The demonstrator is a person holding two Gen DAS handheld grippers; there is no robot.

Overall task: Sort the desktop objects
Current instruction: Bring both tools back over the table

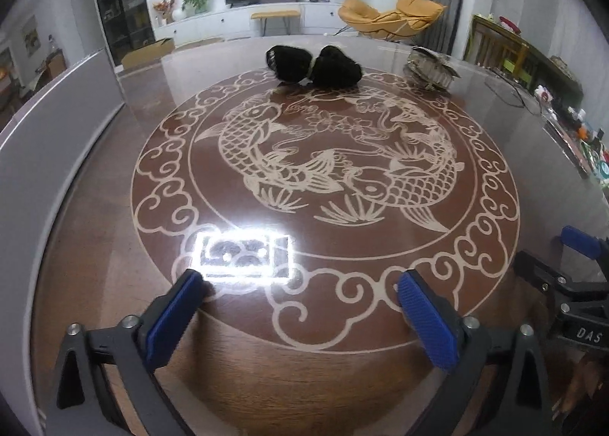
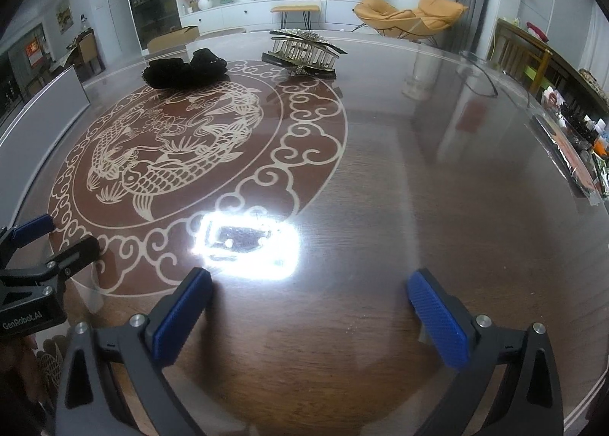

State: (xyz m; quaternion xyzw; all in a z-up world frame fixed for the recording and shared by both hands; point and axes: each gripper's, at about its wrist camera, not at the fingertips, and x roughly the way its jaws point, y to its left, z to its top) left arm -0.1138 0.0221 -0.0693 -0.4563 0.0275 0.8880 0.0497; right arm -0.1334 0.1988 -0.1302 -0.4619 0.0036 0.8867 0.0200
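Grippers both wide open, empty: left gripper (image 1: 300,316), right gripper (image 2: 318,316), above glossy table (image 2: 418,188). Black fabric bundle (image 1: 314,65) and metallic hair claw (image 2: 304,53) sit near each other at far side, well apart from both.

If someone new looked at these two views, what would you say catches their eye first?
First the glossy table with its large pale fish medallion and the white glare of a lamp reflection near the open right gripper. Then two items at the far side: a black fluffy bundle on the medallion's far rim, and a glittery hair claw to its right. The left gripper is open too.
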